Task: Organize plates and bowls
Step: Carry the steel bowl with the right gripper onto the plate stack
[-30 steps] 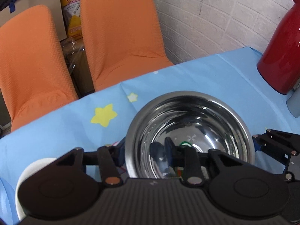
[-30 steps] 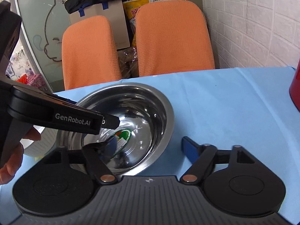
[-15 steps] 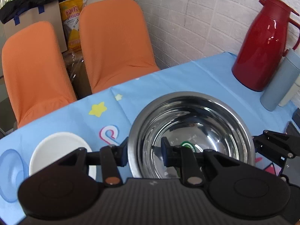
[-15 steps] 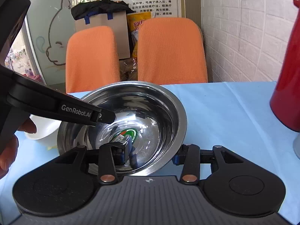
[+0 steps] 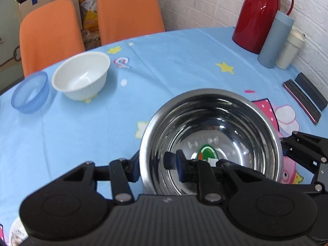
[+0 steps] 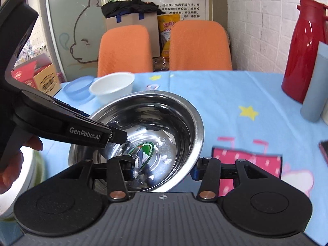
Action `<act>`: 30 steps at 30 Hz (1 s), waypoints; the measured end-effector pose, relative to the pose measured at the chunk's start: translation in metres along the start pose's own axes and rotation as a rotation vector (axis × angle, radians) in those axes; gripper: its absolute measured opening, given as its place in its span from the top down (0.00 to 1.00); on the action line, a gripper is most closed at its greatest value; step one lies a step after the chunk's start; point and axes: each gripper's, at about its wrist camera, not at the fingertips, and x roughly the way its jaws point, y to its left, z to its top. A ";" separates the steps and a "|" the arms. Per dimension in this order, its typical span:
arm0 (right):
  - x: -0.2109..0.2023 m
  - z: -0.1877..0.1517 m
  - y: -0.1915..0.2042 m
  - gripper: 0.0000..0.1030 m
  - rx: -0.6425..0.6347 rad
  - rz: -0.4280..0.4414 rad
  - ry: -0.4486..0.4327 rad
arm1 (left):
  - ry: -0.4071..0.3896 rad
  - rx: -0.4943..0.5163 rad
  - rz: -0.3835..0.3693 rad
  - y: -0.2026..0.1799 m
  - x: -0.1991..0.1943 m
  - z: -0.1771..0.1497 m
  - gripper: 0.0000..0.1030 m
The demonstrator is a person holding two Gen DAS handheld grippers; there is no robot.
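A shiny steel bowl, likely light, rigid and slippery, is pinched by its thin rim between the left claw and the right claw on opposite sides, over the bench near its front edge.

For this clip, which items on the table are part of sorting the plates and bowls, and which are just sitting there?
Part of the job:
steel bowl, held by left gripper and right gripper
white bowl
blue bowl

Just lying about:
red jug
blue flask
white cup
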 end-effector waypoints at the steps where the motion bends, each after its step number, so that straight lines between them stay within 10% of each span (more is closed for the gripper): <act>1: -0.004 -0.007 0.004 0.19 0.002 0.004 0.005 | 0.002 -0.005 0.000 0.000 -0.003 -0.007 0.82; 14: -0.040 -0.072 0.021 0.11 0.048 0.049 0.058 | 0.007 0.019 -0.040 -0.021 -0.019 -0.059 0.81; 27: -0.014 -0.059 0.007 0.11 0.086 0.076 0.053 | -0.020 0.003 0.042 -0.019 -0.002 -0.050 0.79; 30: -0.017 -0.057 0.002 0.12 0.098 0.096 0.052 | -0.050 -0.013 0.075 -0.012 -0.011 -0.050 0.31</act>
